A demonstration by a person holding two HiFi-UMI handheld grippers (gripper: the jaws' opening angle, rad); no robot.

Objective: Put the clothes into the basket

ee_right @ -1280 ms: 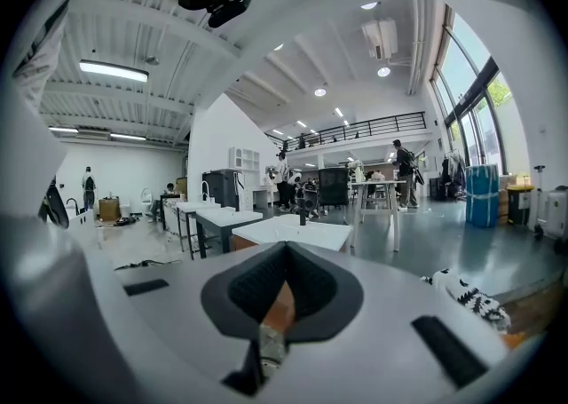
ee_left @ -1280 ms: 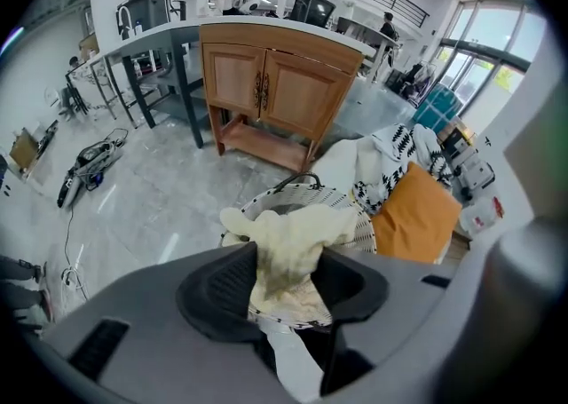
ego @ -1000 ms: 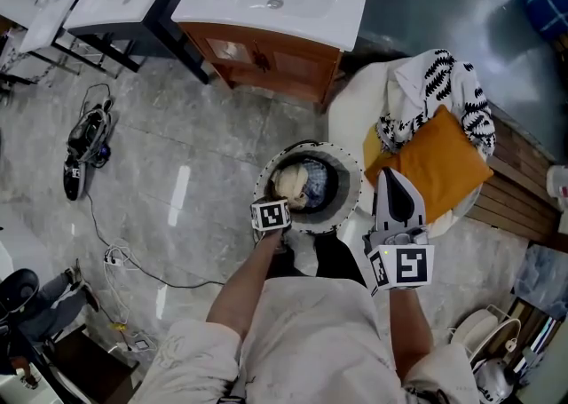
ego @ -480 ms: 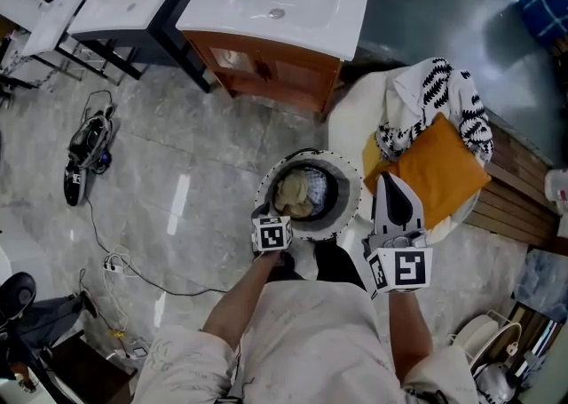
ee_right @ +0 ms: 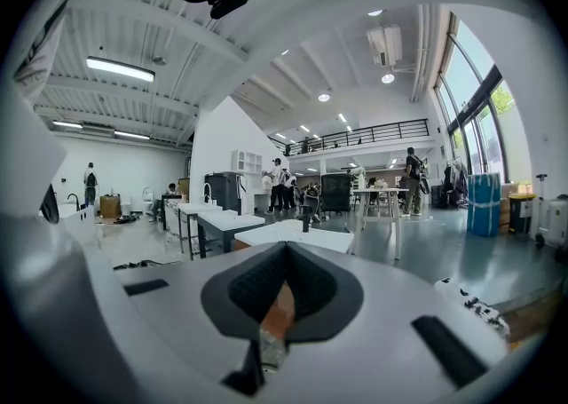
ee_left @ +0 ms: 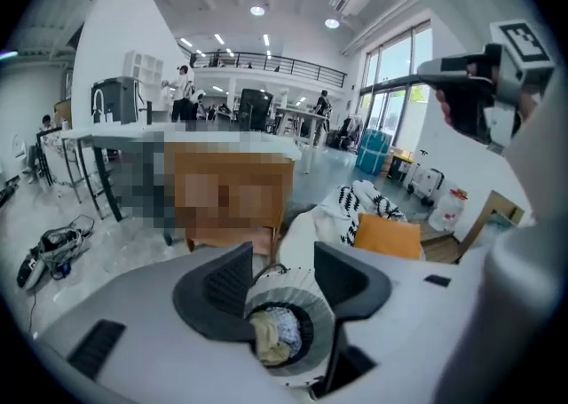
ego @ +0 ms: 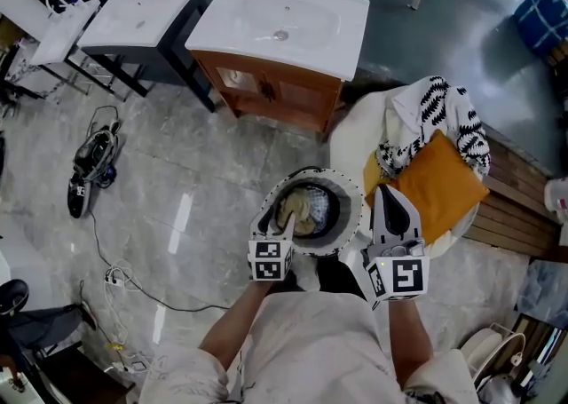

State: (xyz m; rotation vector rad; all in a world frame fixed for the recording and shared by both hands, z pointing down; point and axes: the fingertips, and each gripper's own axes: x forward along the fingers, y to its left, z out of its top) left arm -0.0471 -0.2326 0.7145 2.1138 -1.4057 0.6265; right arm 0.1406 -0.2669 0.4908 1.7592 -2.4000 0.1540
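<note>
Head view: the round white fabric basket with a dark lining (ego: pixel 353 202) stands on the grey stone floor (ego: pixel 195 171), just in front of the person. It already holds a cream cloth (ego: pixel 295 207) beside a blue-and-white one (ego: pixel 319 205). The left gripper (ego: pixel 288 223) hangs over the basket's near rim and points down into it. Its jaws stand apart and are closing with nothing between them, which suggests it has let go of a load there. In the left gripper view only the basket's mouth shows in the gap.

The right gripper (ego: pixel 389 202) has its jaws together and empty. It is held level at the near edge of the white rounded seat (ego: pixel 355 127), probably waiting its turn.

On that seat, towards its far right edge, lie a black-and-white patterned garment (ego: pixel 439 105) and an orange cushion-like cloth (ego: pixel 441 176), touching each other. The right gripper is the nearer one to fetch them.
</note>
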